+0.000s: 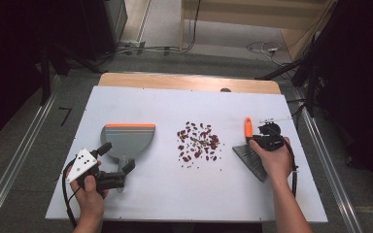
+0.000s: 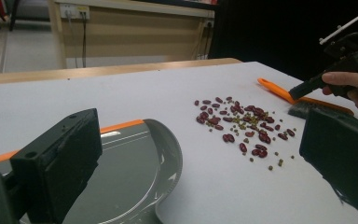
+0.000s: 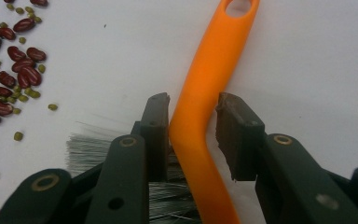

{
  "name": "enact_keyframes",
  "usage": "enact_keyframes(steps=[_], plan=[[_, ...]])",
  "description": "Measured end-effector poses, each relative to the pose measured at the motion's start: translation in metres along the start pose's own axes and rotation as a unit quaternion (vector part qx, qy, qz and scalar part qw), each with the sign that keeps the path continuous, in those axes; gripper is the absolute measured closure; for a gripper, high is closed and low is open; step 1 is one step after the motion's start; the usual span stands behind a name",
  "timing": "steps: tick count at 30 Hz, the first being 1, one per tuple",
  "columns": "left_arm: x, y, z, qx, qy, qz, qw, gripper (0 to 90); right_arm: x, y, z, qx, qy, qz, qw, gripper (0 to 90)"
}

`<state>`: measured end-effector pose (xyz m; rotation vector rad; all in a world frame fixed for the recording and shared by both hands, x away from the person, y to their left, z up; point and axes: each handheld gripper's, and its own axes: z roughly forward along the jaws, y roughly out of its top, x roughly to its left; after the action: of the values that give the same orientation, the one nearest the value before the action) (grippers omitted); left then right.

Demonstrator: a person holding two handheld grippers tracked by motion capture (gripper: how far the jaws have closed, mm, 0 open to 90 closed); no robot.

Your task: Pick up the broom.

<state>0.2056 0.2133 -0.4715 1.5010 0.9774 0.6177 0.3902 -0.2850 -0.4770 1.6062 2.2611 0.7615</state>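
A grey dustpan (image 1: 128, 140) with an orange front lip lies at the left of the white board (image 1: 184, 194). My left gripper (image 1: 119, 155) is open, its jaws standing wide on either side of the pan's rear end (image 2: 135, 163). A scatter of red and small green beans (image 1: 198, 141) (image 2: 242, 123) lies mid-board. At the right lies a hand brush with an orange handle (image 1: 247, 127) (image 3: 214, 56) and grey bristles (image 1: 252, 159). My right gripper (image 1: 250, 140) (image 3: 194, 103) is shut on the orange handle just above the bristles, a pad on each side.
The board rests on a wooden table whose far edge (image 1: 189, 81) shows behind it. Metal rails (image 1: 19, 155) run along the floor on both sides. Cables lie on the floor beyond the table. Bare board lies in front of the beans.
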Motion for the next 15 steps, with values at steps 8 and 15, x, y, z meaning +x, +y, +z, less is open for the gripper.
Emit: enact_keyframes(steps=[8,15], plan=[[-0.001,0.000,0.000,0.001,-0.001,0.001,1.0000,0.0,0.002,0.001,0.005,0.022,-0.006,0.007,0.9997,64.8],[-0.004,-0.001,0.003,0.004,-0.004,0.004,1.0000,0.0,0.012,0.003,0.008,0.039,-0.037,-0.019,0.9984,64.0]])
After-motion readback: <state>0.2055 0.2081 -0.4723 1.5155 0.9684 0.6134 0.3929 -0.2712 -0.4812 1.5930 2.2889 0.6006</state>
